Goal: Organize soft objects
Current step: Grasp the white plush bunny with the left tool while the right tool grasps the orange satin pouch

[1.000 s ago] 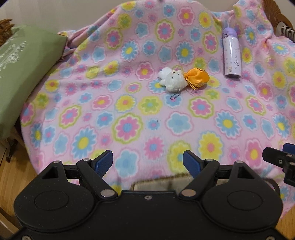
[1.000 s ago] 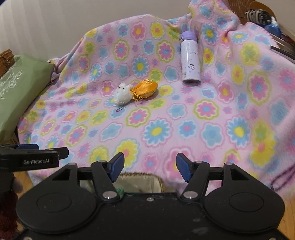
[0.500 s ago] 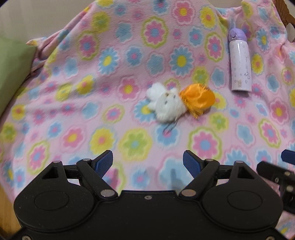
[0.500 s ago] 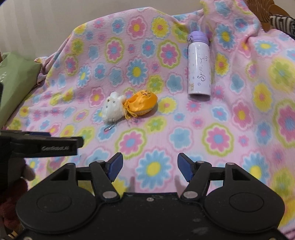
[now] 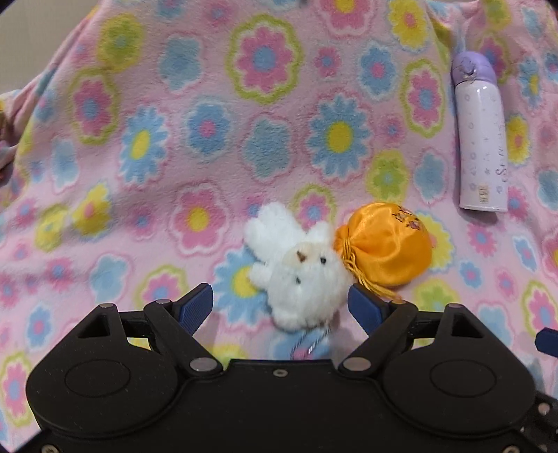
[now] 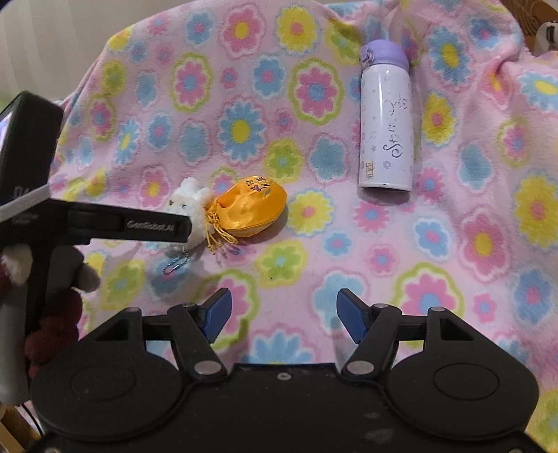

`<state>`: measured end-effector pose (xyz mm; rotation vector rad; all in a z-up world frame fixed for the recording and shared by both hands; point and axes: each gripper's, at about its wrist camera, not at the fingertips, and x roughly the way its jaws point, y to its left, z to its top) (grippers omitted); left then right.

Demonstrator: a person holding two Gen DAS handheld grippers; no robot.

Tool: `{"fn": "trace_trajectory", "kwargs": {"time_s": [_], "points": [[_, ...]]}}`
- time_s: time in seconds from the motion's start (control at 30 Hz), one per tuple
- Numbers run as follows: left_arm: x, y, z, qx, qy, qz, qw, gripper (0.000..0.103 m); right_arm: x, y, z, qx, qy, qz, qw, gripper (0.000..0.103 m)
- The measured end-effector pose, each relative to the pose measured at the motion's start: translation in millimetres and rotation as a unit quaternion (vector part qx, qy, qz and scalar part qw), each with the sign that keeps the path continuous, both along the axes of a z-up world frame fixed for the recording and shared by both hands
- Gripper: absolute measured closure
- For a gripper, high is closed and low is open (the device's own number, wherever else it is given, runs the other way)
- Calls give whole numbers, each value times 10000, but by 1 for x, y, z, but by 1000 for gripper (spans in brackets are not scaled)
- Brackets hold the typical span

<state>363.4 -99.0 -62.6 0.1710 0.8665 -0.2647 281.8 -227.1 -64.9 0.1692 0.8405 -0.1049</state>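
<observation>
A small white plush toy with a ball chain lies on the flowered fleece blanket, touching an orange satin drawstring pouch on its right. My left gripper is low over the toy. Its jaws are opening, and the toy's lower half lies between the blue pads without being pressed. In the right wrist view, a left finger covers part of the toy, with the pouch beside it. My right gripper stands open over bare blanket, short of the pouch and to its right, with nothing between its pads.
A white bottle with a purple cap lies on the blanket behind and to the right of the pouch. Fuzzy dark red and white fabric shows at the left gripper's handle. Wicker shows at the far right corner.
Both grippers have moved forward and lower over the blanket towards the toy and pouch. The left fingers now flank the toy. The green cushion and the blanket's front edge have left view.
</observation>
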Motion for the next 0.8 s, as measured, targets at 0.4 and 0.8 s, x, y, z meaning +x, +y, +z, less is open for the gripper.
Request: {"fn": "trace_trajectory", "kwargs": {"time_s": [0.4,0.8], "points": [[44,-12,-27,-496,403,145,9978,42,26,-3,-13,-54,59,-18,10000,36],[13,60,-2,-819,107,447,9956,54,71,9,-15,-73,-388,156,9991,14]]}}
